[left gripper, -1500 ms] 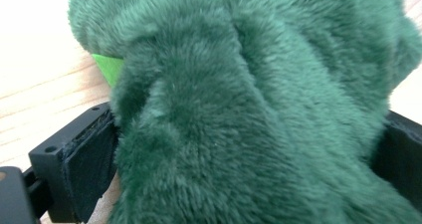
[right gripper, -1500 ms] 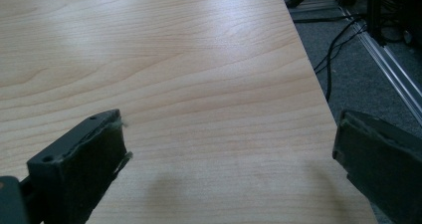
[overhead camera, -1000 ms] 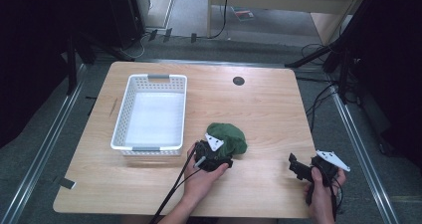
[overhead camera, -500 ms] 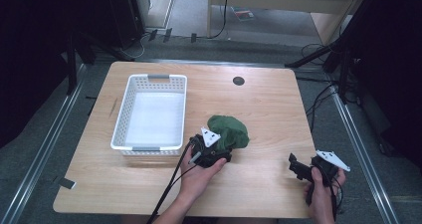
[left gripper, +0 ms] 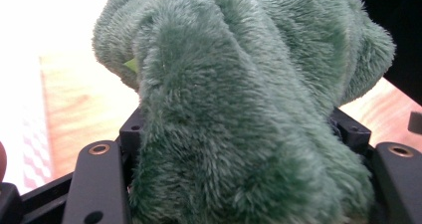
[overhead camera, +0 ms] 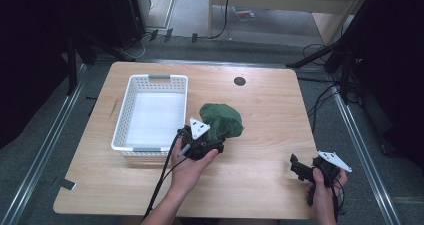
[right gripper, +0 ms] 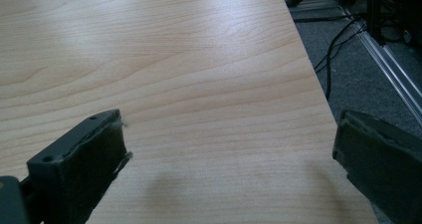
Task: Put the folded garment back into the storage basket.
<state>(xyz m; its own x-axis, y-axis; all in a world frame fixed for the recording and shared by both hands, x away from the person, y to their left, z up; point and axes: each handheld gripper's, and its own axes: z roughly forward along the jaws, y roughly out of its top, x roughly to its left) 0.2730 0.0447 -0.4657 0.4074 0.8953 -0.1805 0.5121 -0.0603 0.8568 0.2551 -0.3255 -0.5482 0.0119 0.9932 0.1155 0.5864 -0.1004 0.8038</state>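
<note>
A dark green plush cloth (overhead camera: 222,120) hangs bunched from my left gripper (overhead camera: 212,137), just right of the white basket (overhead camera: 129,116). In the left gripper view the green plush cloth (left gripper: 249,109) is squeezed between the two black jaws, so that gripper is shut on it and holds it above the table. My right gripper (overhead camera: 296,166) rests near the table's front right corner. Its jaws stand wide apart over bare wood, and the right gripper (right gripper: 229,169) holds nothing.
The white basket is a slotted plastic one with nothing in it, standing left of centre on the wooden table (overhead camera: 270,110). A small black round hole (overhead camera: 239,81) sits near the far edge. Cables (overhead camera: 320,102) and metal rails lie on the floor around the table.
My left gripper has lifted the green cloth and carried it up and left, toward the basket's right rim. The right gripper has stayed in place.
</note>
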